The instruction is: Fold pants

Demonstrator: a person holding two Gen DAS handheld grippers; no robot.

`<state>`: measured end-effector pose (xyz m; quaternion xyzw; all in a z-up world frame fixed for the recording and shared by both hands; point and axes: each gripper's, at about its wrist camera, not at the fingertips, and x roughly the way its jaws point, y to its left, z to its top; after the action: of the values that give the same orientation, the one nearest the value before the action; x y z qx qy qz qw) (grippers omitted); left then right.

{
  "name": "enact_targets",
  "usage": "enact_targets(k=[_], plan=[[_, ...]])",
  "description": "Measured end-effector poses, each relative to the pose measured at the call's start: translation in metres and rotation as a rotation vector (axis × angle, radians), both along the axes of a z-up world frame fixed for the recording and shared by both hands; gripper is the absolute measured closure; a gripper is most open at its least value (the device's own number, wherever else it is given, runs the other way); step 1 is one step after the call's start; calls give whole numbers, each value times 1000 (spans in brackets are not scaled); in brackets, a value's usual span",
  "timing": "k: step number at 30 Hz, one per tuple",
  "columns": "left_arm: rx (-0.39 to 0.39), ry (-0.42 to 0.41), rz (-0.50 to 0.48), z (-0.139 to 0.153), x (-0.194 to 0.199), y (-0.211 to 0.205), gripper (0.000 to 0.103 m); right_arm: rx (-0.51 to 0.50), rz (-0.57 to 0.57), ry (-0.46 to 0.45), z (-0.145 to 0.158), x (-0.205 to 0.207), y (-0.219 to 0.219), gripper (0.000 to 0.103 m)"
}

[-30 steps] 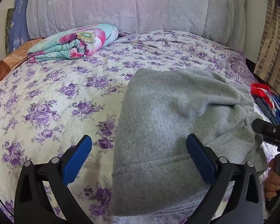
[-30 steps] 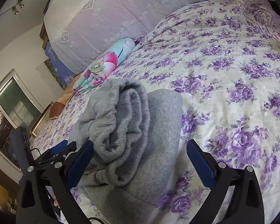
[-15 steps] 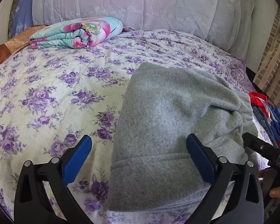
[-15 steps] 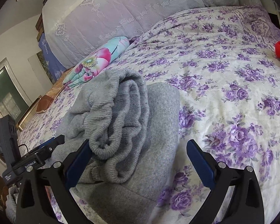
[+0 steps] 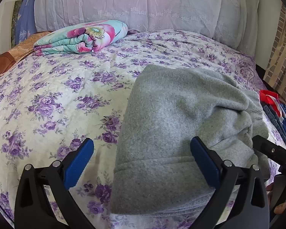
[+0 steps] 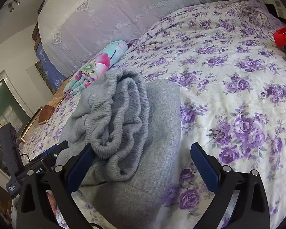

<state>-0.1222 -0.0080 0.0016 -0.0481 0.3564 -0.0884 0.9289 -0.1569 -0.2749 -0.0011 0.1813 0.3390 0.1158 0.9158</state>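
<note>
Gray pants [image 5: 167, 126] lying folded into a thick bundle on the bed [image 5: 53, 87], near its front edge; ribbed waistband [image 6: 120, 114] bunching loose on top. Left gripper [image 5: 142, 162] hovering over the bundle's near end, fingers spread wide, gripping nothing. Right gripper [image 6: 141, 162] facing the waistband side, fingers likewise wide apart and empty, left pad apparently brushing the ribbing. Risk: the bulky waistband is sitting unsecured; a nudge or one-sided pinch could be tipping the stack open or dragging layers askew.
</note>
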Motion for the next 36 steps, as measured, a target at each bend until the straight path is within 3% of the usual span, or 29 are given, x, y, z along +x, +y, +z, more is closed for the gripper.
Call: enact_targets(k=[15, 22, 27, 29, 36], plan=[[-83, 48, -54, -4, 5, 10, 4, 114, 60, 27, -7, 5, -7, 3], [-25, 18, -117, 6, 2, 8, 4, 160, 68, 20, -8, 5, -12, 3], [-237, 133, -245, 0, 15, 31, 5, 210, 95, 25, -4, 9, -19, 3], [-257, 174, -274, -2, 20, 38, 5, 210, 87, 49, -1, 13, -25, 3], [-263, 197, -380, 6, 28, 38, 5, 297, 141, 78, 17, 25, -44, 3]])
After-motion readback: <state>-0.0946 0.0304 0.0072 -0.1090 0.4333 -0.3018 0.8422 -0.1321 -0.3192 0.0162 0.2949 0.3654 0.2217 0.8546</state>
